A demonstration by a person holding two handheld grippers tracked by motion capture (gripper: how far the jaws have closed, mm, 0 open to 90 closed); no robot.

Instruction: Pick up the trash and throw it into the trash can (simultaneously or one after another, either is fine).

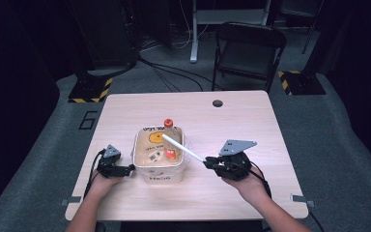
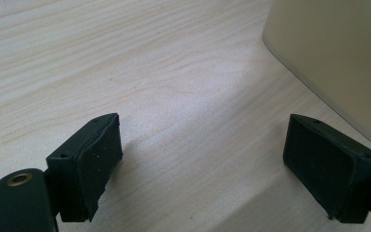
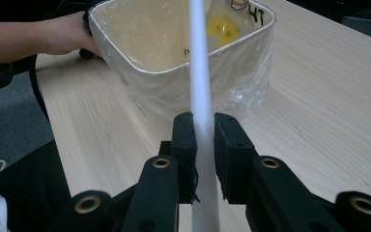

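Right gripper [image 3: 204,140] pinching white stick [image 3: 199,72] — stick reaching into tub [image 3: 174,77], left gripper [image 2: 203,159] spread

High view: above the near edge, facing forward and down across the whole pale wooden table [image 1: 232,111]. Left gripper view: low, close to the tabletop, cream plastic-lined tub [image 2: 338,58] at upper right of frame. Right gripper view: close along a white plastic rod [image 3: 199,72], toward the same tub at top centre.
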